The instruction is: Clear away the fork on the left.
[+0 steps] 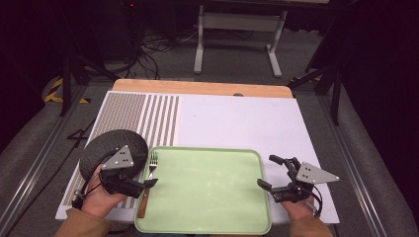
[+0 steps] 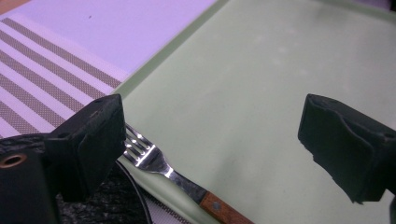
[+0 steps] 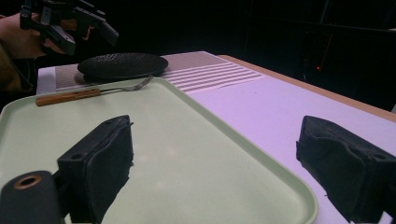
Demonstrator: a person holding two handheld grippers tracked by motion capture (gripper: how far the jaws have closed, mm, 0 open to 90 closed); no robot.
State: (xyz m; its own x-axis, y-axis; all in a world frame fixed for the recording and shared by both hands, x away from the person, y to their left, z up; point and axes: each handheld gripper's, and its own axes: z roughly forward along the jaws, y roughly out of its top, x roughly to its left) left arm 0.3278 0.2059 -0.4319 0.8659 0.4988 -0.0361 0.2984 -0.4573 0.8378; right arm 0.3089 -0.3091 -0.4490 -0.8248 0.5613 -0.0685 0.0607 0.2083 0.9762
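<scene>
A fork [image 1: 152, 164] with a wooden handle lies along the left rim of a pale green tray [image 1: 207, 190], tines pointing away from me. My left gripper [image 1: 148, 183] hovers open just above the fork's handle. In the left gripper view the fork [image 2: 156, 162] comes out from under the left jaw, and the right jaw hangs over the bare tray [image 2: 261, 88]. My right gripper [image 1: 267, 171] stands open at the tray's right edge. In its own view the right gripper [image 3: 215, 158] has one jaw over the tray [image 3: 177, 154] and the other over the white mat.
A dark round plate [image 1: 111, 144] sits on the striped placemat [image 1: 148, 116] left of the tray, close to my left hand. White table cover [image 1: 237, 123] stretches behind the tray. The far wooden table edge [image 1: 197, 88] borders a dark floor with cables and a desk frame.
</scene>
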